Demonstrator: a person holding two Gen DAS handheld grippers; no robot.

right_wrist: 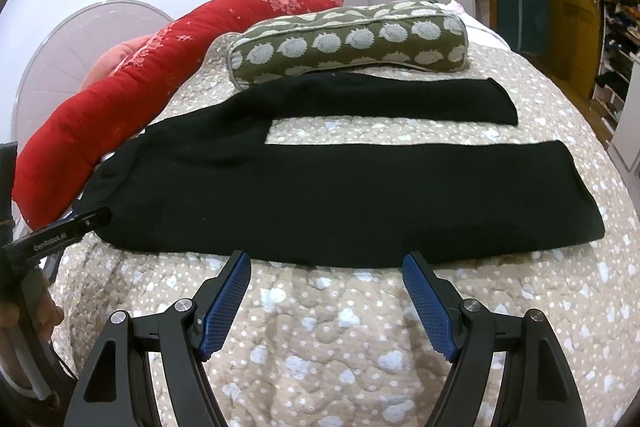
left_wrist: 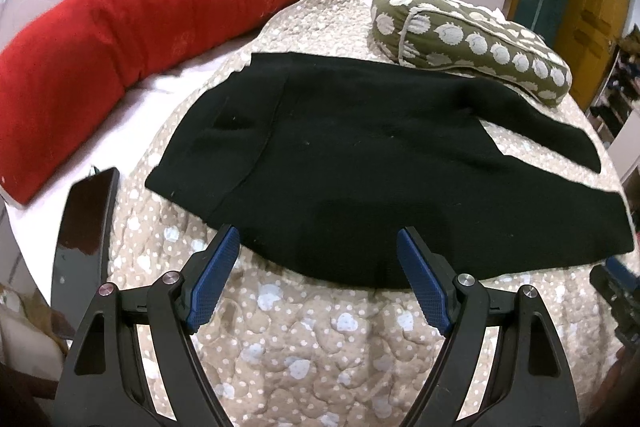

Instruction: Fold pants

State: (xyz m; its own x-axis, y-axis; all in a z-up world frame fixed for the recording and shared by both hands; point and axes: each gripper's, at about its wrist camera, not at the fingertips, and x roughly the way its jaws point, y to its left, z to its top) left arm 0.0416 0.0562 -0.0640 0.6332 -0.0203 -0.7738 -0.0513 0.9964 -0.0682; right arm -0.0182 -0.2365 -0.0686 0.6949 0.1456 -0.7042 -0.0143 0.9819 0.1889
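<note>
Left wrist view: left gripper (left_wrist: 318,233) spread wide, nothing between the blue pads (left_wrist: 214,273), tips poised over the near hem of the black pants (left_wrist: 360,163). Pants lay flat on the dotted beige quilt (left_wrist: 320,347), waist end toward the left, legs running off to the right. Beyond the pants, a green bolster pillow (left_wrist: 472,39) printed with pale hedgehog shapes, touching the far leg. Left of the pants and farther back, a long red bolster (left_wrist: 120,35). Left of the pants and nearer, a dark glossy phone (left_wrist: 82,231) at the quilt's edge. Right of the pants, at the picture's rim, part of another black tool (left_wrist: 616,291).

Right wrist view: right gripper (right_wrist: 326,257) likewise agape and empty, tips just at the near edge of the pants (right_wrist: 320,195). Both legs seen apart, a strip of quilt (right_wrist: 360,327) showing between them. Behind the pants, the green bolster pillow (right_wrist: 352,43) against the far leg; the red bolster (right_wrist: 120,99) left of the pants. At the pants' left end, the left gripper (right_wrist: 60,233) lay at the waist; could not tell its grip from here.
</note>
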